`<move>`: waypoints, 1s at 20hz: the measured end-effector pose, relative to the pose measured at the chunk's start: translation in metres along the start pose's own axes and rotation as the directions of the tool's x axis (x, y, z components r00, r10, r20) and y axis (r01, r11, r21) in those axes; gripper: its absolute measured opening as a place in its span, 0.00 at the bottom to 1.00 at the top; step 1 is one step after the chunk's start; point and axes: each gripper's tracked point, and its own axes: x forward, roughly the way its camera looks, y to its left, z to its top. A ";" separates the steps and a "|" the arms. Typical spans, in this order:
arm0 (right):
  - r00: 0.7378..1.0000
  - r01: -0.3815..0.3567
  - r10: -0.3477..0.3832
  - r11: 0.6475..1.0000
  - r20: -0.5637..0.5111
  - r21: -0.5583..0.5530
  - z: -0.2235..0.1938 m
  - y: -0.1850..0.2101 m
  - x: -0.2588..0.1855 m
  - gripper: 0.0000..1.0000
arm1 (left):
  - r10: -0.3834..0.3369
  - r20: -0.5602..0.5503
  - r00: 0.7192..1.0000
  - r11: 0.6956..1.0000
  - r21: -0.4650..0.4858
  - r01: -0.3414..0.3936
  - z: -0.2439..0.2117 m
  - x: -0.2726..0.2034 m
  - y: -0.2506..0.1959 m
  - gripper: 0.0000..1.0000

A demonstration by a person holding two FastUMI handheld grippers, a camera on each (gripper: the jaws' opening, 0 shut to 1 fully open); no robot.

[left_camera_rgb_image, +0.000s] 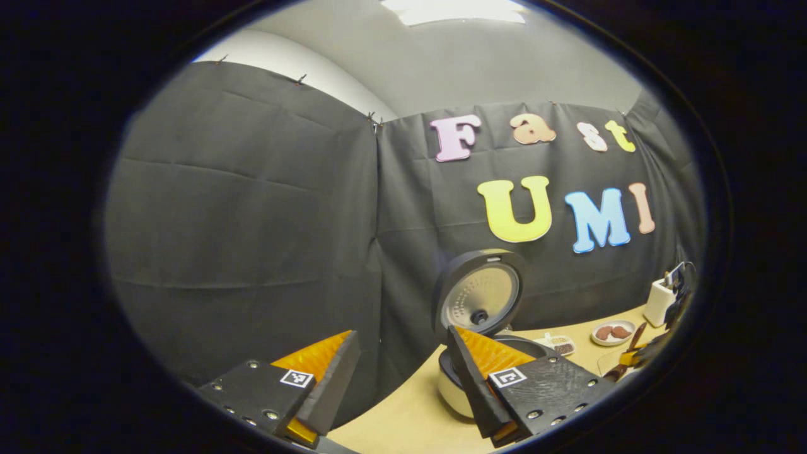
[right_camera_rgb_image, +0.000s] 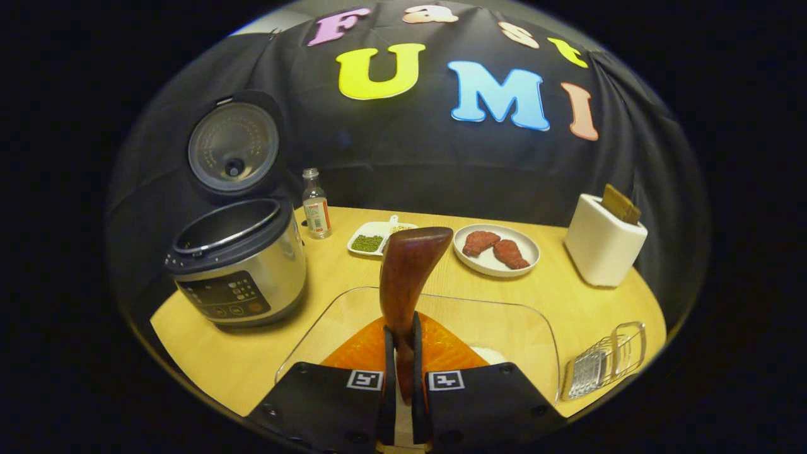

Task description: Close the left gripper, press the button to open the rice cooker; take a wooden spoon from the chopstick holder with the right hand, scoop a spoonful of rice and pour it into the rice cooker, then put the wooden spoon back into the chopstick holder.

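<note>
My right tool (right_camera_rgb_image: 401, 359) is pinching the wooden spoon (right_camera_rgb_image: 406, 277) by its handle, both fingers pressed against it; the spoon stands nearly upright between them, its bowl end up and leaning a little to the right, held above a clear rectangular container (right_camera_rgb_image: 504, 328) that sits on the near part of the surface (right_camera_rgb_image: 239, 359); something white lies at the container's bottom, but I cannot tell from here whether it is rice. The rice cooker (right_camera_rgb_image: 236, 268) stands at the left of the surface with its lid (right_camera_rgb_image: 233, 148) swung up and back, the inner pot open to view; just beside it to the right is a small bottle (right_camera_rgb_image: 316, 205), then a white divided dish (right_camera_rgb_image: 377, 238) with green beans, then a white plate (right_camera_rgb_image: 496, 250) bearing two reddish pieces; the white chopstick holder (right_camera_rgb_image: 604, 243) stands at the far right, a brown piece poking from its top; a clear grater-like object (right_camera_rgb_image: 605, 362) lies near the right edge. My left tool (left_camera_rgb_image: 403, 372) is spread wide, holding nothing, raised off the left end of the surface with the open cooker just ahead of its right finger.
</note>
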 end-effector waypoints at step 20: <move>0.967 -0.188 0.248 0.570 0.051 0.800 0.043 -0.053 -0.027 0.09 | -0.012 0.057 0.998 1.000 -0.002 0.012 0.027 -0.005 -0.020 0.84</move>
